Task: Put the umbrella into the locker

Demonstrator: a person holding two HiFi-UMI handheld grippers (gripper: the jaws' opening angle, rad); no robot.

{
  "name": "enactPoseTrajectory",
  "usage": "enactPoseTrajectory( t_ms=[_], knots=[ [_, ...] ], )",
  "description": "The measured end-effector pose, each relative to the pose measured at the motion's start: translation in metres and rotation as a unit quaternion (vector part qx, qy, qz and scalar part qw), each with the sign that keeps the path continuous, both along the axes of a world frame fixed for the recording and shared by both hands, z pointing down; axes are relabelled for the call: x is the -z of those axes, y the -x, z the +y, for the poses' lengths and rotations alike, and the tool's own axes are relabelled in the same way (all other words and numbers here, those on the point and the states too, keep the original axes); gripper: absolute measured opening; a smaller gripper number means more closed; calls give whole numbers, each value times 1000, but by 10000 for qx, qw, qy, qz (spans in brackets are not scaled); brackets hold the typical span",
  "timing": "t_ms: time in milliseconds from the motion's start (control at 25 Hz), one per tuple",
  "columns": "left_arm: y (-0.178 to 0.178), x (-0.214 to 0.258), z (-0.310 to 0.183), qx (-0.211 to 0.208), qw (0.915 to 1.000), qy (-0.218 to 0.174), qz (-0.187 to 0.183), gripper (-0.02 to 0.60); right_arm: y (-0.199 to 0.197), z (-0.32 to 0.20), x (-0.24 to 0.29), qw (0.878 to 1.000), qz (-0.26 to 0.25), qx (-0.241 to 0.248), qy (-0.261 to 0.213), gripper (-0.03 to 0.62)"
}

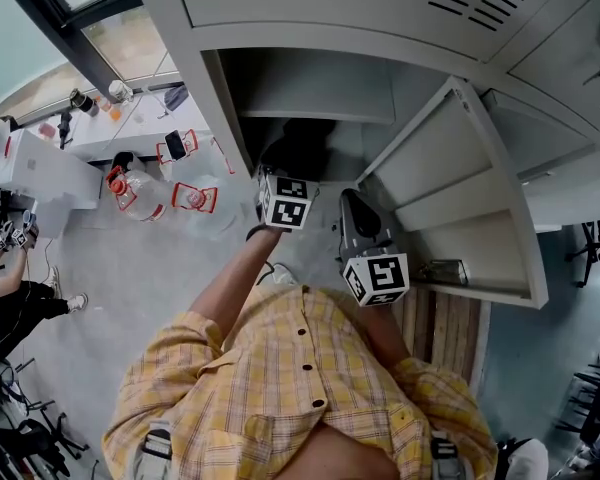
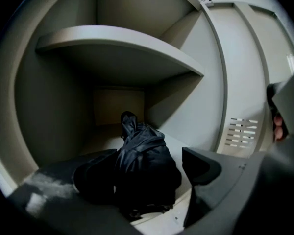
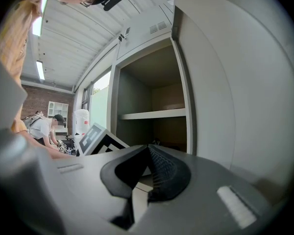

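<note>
The black folded umbrella (image 2: 144, 168) lies on the floor of the open grey locker (image 1: 230, 103), under its shelf (image 2: 122, 40). My left gripper (image 2: 149, 155) reaches into that compartment and stands open. The umbrella is between its jaws, with a clear gap to the right pad (image 2: 201, 164). In the head view the left gripper (image 1: 282, 183) is at the locker's mouth, with the umbrella (image 1: 305, 140) dark just beyond it. My right gripper (image 3: 148, 148) is held outside the locker beside the door, fingertips together and nothing in them; the head view has it (image 1: 354, 203) right of the left one.
The locker door (image 1: 460, 203) hangs open to the right, next to my right gripper. A white table (image 1: 130, 118) with bottles and red-framed items (image 1: 194, 197) stand to the left. A seated person (image 1: 5, 298) is at the far left. Wooden boards (image 1: 442, 333) lie at the lower right.
</note>
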State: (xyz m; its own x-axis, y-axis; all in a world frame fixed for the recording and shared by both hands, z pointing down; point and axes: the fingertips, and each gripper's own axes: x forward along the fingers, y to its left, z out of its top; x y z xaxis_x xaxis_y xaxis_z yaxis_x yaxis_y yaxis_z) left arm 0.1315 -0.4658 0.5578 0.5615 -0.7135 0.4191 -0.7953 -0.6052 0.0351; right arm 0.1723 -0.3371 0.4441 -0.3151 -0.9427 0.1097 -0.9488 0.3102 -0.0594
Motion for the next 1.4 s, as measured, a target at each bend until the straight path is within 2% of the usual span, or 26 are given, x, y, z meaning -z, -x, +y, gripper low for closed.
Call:
enactPoseTrajectory(
  t_ms=[200,480,640,720,840,1040,1160,1400],
  knots=[
    [17,27,15,112,9994,-280,146,423,0,9,0,10000,4,14,-3,-3],
    [30,48,49,336,9977,-396,425,412,5,26,1,10000,11,43,-32,-3],
    [37,63,70,421,9960,-528,578,323,3,37,2,10000,6,-36,-40,-3],
    [42,71,81,480,9948,-615,656,248,3,42,3,10000,-17,-69,-60,-3],
    [48,83,97,528,9931,-770,711,198,5,50,5,9999,-21,-71,-94,-3],
    [58,94,119,655,9904,-919,796,50,10,62,7,9999,-23,-73,-112,-3],
    [62,100,133,595,9906,-866,875,0,11,70,9,9999,-23,-88,-135,-3],
    [66,110,157,507,9887,-1084,902,0,13,85,13,9997,10,-100,-209,-3]
  ],
)
